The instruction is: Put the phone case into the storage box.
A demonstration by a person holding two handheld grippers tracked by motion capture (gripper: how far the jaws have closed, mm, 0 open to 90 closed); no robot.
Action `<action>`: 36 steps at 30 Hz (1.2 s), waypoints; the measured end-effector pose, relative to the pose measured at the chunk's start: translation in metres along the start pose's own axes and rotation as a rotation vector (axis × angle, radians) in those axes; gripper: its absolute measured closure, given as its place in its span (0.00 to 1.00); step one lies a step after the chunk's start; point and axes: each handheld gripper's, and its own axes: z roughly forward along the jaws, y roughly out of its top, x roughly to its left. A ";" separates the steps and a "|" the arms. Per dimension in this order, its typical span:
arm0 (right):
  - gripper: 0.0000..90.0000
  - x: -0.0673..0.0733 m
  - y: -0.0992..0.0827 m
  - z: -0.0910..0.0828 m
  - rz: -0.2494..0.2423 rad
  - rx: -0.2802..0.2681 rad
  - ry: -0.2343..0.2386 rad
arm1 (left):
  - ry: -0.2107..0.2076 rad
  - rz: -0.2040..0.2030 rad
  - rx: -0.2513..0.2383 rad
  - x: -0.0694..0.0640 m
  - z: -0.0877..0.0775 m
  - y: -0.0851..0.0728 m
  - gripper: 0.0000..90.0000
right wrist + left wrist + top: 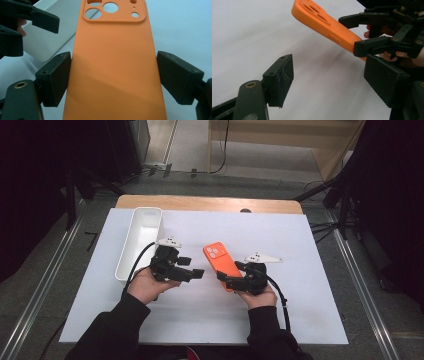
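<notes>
Clamping the orange phone case [222,262] by its long edges at centre frame of the high view, right hand-held gripper [231,281] lifted off the white worktop [300,270], with left hand-held gripper [192,270] just left of it, jaws parted and empty, beside the white bin [140,242].

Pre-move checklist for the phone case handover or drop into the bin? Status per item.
1. Right gripper clamped on the orange phone case: ok, both pads sit on its long edges.
2. Case lifted off the white table: ok, the left gripper view shows it tilted in the air.
3. Left gripper open and empty: ok.
4. Left gripper apart from the case: ok, a gap shows.
5. White bin reachable, upright: ok, at the left gripper's far side.
6. Bin empty: cannot tell, its floor is washed out.
</notes>
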 end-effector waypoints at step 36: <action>0.16 0.023 -0.029 0.017 0.062 -0.120 0.003 | 0.024 -0.130 -0.015 0.014 0.007 0.021 0.32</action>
